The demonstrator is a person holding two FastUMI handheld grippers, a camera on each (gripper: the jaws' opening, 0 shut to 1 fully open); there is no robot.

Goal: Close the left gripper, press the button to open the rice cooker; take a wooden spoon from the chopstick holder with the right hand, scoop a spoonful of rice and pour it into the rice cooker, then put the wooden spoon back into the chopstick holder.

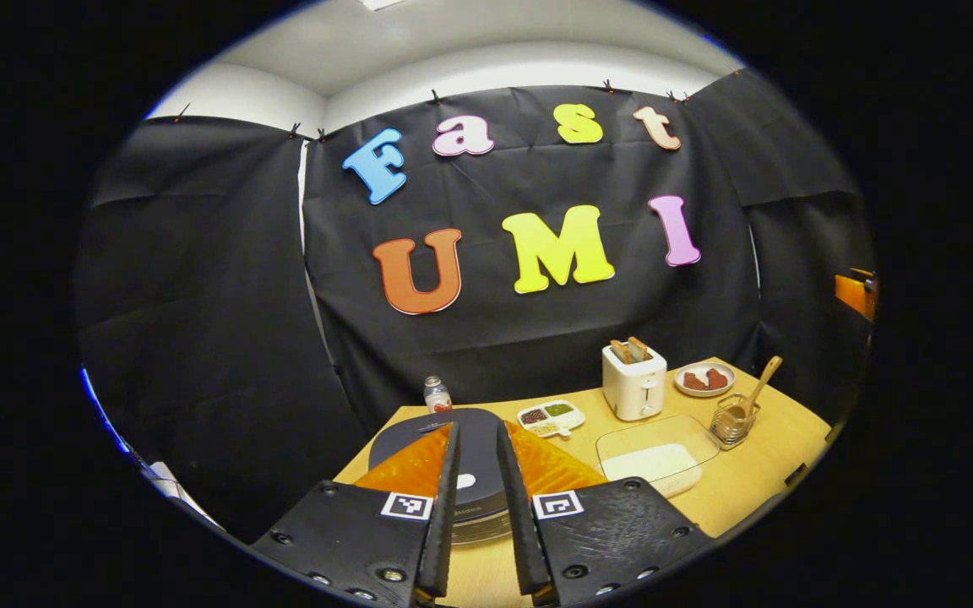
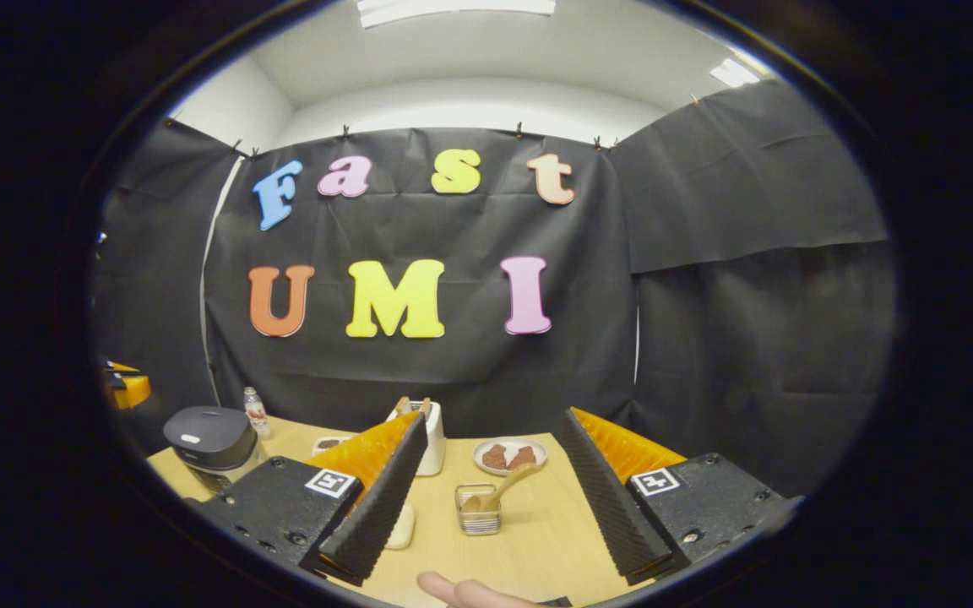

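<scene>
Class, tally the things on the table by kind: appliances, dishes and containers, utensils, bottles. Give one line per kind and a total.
Appliances: 2, rice cooker and toaster.
Dishes and containers: 4, divided dish, plate, clear tray, chopstick holder.
Utensils: 1, wooden spoon.
Bottles: 1, small bottle.
Total: 8.

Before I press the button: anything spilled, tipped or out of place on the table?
Nothing stands out. The rice cooker sits lid down, the wooden spoon leans in the chopstick holder, and the toaster stands upright. No spills on the table.
</scene>
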